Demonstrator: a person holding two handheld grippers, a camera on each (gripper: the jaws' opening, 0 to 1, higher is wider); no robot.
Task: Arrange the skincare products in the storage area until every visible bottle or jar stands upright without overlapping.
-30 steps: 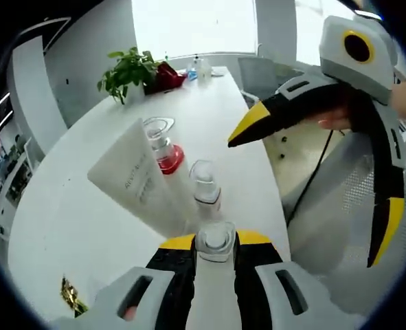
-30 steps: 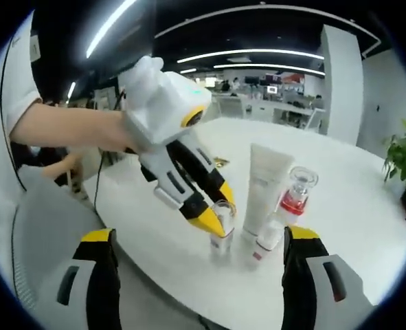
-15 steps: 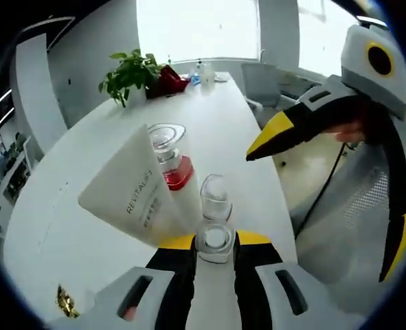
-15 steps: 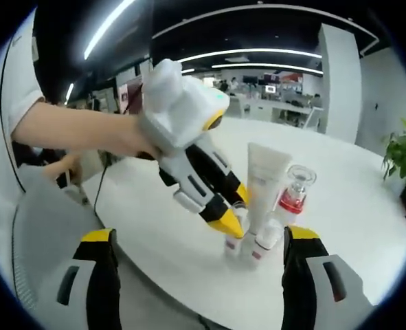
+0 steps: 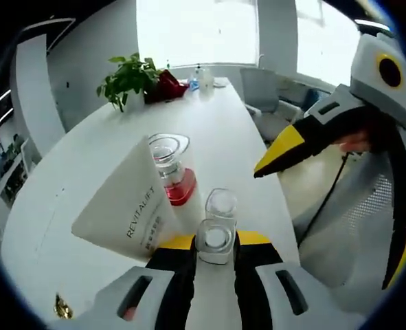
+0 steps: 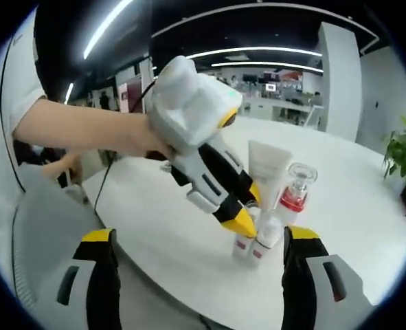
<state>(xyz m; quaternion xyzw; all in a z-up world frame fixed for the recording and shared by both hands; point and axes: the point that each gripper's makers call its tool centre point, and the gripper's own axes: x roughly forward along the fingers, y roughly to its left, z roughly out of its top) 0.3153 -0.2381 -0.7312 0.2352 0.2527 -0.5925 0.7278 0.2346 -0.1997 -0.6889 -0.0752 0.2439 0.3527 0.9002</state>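
My left gripper (image 6: 244, 221) has its fingers closed on a small clear-capped bottle (image 5: 215, 242), held upright at the near edge of the white table (image 5: 79, 179); just beyond that bottle stands a second small bottle (image 5: 220, 205), with the red-collared pump bottle (image 5: 170, 165) behind it and the white tube (image 5: 130, 203) just beside the pump bottle; my right gripper (image 6: 196, 289) holds its fingers wide with nothing between them, short of the table's edge.
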